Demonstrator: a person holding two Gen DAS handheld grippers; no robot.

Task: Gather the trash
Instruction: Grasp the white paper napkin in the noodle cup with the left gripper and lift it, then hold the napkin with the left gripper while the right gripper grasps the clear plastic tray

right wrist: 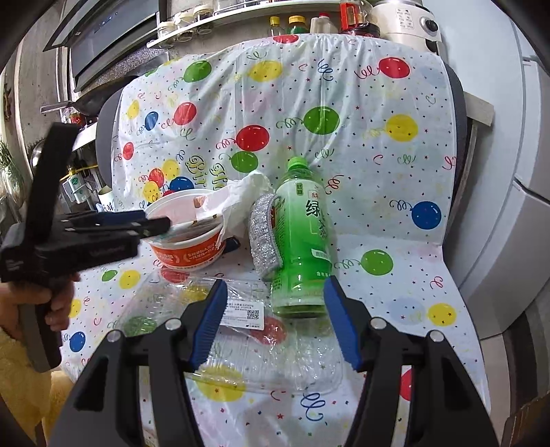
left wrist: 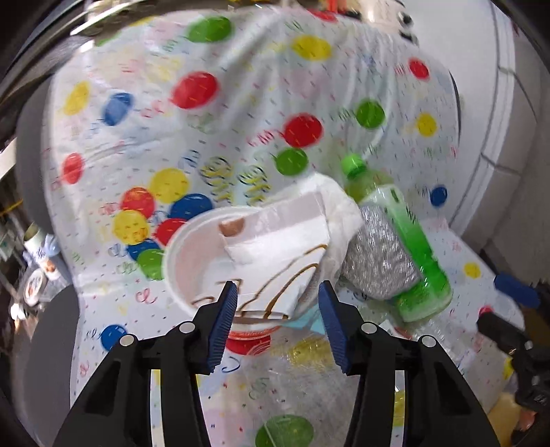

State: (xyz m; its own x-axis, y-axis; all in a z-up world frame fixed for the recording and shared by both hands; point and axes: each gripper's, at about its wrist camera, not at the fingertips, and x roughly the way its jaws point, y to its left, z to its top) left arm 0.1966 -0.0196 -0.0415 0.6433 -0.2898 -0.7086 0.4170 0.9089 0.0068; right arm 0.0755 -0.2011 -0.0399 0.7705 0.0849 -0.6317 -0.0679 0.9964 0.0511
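Observation:
On a balloon-print cloth [right wrist: 378, 172] lie a paper noodle bowl [right wrist: 189, 237] with crumpled white tissue [right wrist: 240, 196] in it, a silver scrubber [right wrist: 264, 233], a green tea bottle [right wrist: 302, 240] and a clear plastic wrapper [right wrist: 254, 337]. My left gripper [left wrist: 278, 323] is open, its tips just above the bowl's [left wrist: 202, 261] near rim; it also shows from the side in the right wrist view [right wrist: 151, 221]. My right gripper [right wrist: 275, 323] is open and empty over the wrapper, near the bottle's base. The bottle [left wrist: 405, 240] and scrubber [left wrist: 378, 254] lie right of the left gripper.
The cloth covers a chair-like seat and back. A kitchen shelf with jars and sauce bottles [right wrist: 292, 24] and a white appliance [right wrist: 405, 20] stand behind. A grey-white cabinet [right wrist: 515, 206] is to the right. A stove area with a pan [right wrist: 86, 103] is at left.

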